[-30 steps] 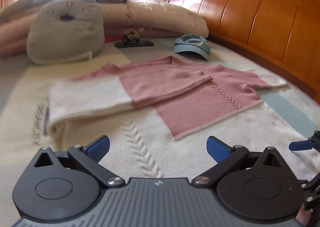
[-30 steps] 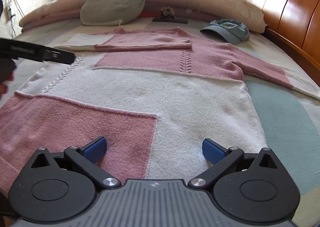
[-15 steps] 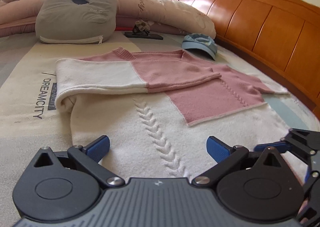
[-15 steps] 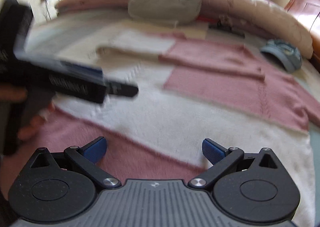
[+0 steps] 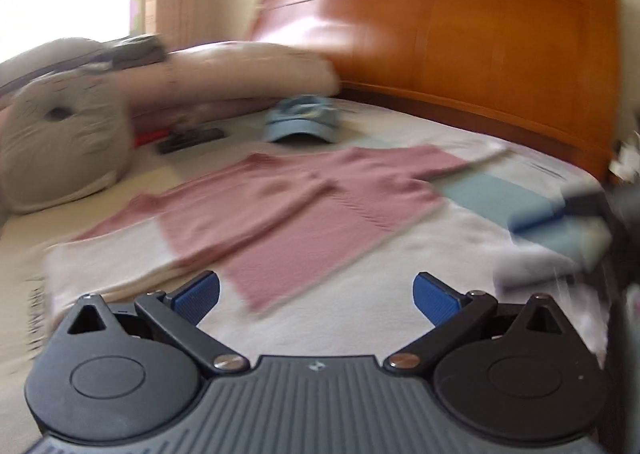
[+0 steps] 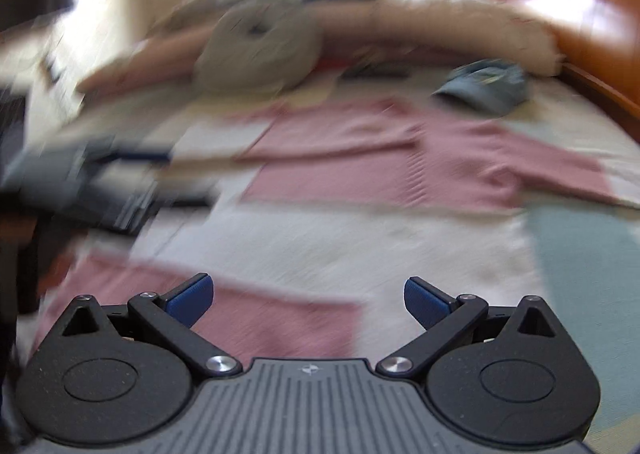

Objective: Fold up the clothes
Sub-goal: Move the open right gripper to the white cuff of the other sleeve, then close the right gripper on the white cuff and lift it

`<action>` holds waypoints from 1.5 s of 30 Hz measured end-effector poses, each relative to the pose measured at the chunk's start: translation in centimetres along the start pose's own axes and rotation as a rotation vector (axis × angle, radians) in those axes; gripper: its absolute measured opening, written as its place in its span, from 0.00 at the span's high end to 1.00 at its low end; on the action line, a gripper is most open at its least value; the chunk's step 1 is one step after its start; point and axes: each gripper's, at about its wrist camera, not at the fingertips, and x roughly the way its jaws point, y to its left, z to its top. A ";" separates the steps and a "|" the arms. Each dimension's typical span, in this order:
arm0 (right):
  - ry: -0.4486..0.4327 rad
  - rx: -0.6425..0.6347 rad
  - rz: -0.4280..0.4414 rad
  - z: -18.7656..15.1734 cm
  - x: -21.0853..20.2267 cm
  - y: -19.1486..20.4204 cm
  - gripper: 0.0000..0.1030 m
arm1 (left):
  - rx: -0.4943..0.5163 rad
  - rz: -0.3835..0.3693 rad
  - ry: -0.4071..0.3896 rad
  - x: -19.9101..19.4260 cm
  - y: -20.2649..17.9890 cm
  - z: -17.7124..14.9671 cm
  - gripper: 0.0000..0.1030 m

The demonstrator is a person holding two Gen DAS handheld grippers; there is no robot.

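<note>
Both views are smeared with motion blur, so fine detail is lost, but the layout reads clearly enough. One pink-and-white knit sweater (image 5: 304, 210) lies spread flat on the bed (image 5: 492, 190), straight ahead of both grippers. Its long axis runs away from the cameras, hem nearest, neckline toward the pillows. One sleeve is folded across the chest; the other sleeve (image 6: 560, 170) lies stretched out toward the headboard side, on the right.

The left gripper (image 5: 316, 294) hangs over the white lower body of the sweater with its blue fingers spread wide and nothing between them. The right gripper (image 6: 306, 300) sits just above the near hem, over the pink corner block and the white band, its fingers likewise wide apart and empty. In the right wrist view the left gripper shows as a dark blur at the left edge.

The relation that matters is that outstretched sleeve, which lies forward and to the right of both sets of fingers. The right gripper looks the nearer one, so that sleeve is probably its job.

The count is one sweater, two grippers, one blue cap (image 5: 302, 120) beyond the collar and well apart from the sweater, one grey round cushion (image 6: 260, 54) against the rolled bedding (image 6: 440, 20), one wooden headboard (image 5: 460, 34). A small dark object lies by the cushion, too blurred to name.
</note>
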 end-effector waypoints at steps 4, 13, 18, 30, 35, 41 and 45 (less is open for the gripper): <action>-0.090 0.178 -0.062 1.3 -0.9 -7.2 0.00 | 0.074 -0.066 0.064 2.1 -1.7 -1.8 0.01; -0.086 0.455 -0.153 2.4 2.0 -20.9 0.00 | 0.010 -0.146 0.119 3.1 -0.9 -2.3 0.01; -0.137 0.595 -0.138 2.5 3.5 -25.9 0.00 | -0.019 -0.160 0.116 3.1 -0.3 -2.4 0.01; -0.257 0.615 -0.155 3.4 6.5 -33.1 0.00 | -0.047 -0.163 0.116 3.4 0.3 -2.7 0.01; -0.284 0.587 -0.140 4.2 7.5 -35.1 0.00 | -0.046 -0.161 0.122 3.5 0.4 -2.6 0.01; -0.343 0.635 -0.101 5.0 8.4 -37.9 0.00 | -0.044 -0.154 0.125 3.8 0.4 -2.5 0.01; -0.348 0.637 -0.112 5.8 9.2 -38.9 0.00 | -0.053 -0.159 0.125 3.9 0.6 -2.4 0.01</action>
